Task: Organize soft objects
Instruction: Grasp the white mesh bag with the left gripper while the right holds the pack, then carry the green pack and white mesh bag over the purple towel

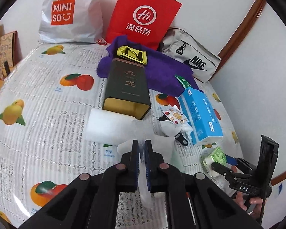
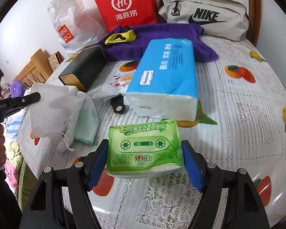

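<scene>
My left gripper point(image 1: 142, 147) is shut on a thin white drawstring bag point(image 1: 145, 190), which also shows in the right wrist view point(image 2: 53, 110) with a pale green cloth point(image 2: 86, 126) under it. My right gripper point(image 2: 145, 150) is shut on a green tissue pack point(image 2: 143, 148), held just above the table; the pack also shows in the left wrist view point(image 1: 213, 157). A blue tissue pack point(image 2: 165, 80) lies behind it. A purple towel point(image 2: 156, 38) with a yellow-black item point(image 2: 122, 37) on it lies at the back.
A dark tea tin point(image 1: 126, 87) lies on its side on the fruit-print tablecloth point(image 2: 238, 99). A white foam block point(image 1: 108, 127), a black clip point(image 2: 118, 106), a red paper bag point(image 1: 143, 15), a Miniso bag point(image 1: 70, 13) and a Nike pouch point(image 2: 206, 13) stand around.
</scene>
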### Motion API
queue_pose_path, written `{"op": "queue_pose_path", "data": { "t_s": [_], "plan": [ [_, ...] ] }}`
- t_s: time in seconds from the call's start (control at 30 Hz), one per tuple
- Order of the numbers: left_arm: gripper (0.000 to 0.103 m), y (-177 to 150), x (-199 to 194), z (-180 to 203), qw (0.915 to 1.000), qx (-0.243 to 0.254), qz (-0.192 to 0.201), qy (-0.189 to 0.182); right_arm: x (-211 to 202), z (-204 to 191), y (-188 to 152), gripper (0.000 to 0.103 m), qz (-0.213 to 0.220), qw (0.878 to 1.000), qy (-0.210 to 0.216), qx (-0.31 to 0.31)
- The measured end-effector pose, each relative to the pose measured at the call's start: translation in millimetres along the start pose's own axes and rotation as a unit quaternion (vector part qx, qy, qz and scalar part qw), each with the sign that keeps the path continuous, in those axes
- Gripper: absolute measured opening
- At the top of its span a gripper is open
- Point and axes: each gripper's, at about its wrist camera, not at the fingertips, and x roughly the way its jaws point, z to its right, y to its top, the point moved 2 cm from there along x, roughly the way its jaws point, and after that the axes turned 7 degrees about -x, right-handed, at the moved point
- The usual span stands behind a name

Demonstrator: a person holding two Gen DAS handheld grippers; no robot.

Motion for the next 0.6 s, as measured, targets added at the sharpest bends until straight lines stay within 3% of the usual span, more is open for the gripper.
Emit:
{"op": "queue_pose_path", "data": {
  "t_s": [0.17,0.5,0.57,0.6],
  "plan": [
    [0.003,3.1,2.3,4.6,0.9998,0.01,0.003,-0.014,-4.0,-4.7,7.2,0.074,0.002,1.0,0.0,-0.011],
    [0.004,1.6,41.9,9.1,0.9989,0.021,-0.042,-0.002,-0.9,-8.7,12.1,0.074,-0.007,1.0,0.001,-0.021],
    [0.007,-0.1,50.3,9.6,0.9984,0.026,-0.05,0.008,0.0,-8.7,12.8,0.074,-0.009,1.0,-0.003,-0.024],
    [0.015,-1.0,54.1,9.5,0.998,0.028,-0.054,0.017,0.2,-8.3,13.1,0.074,-0.01,1.0,-0.004,-0.025]
  ]
}}
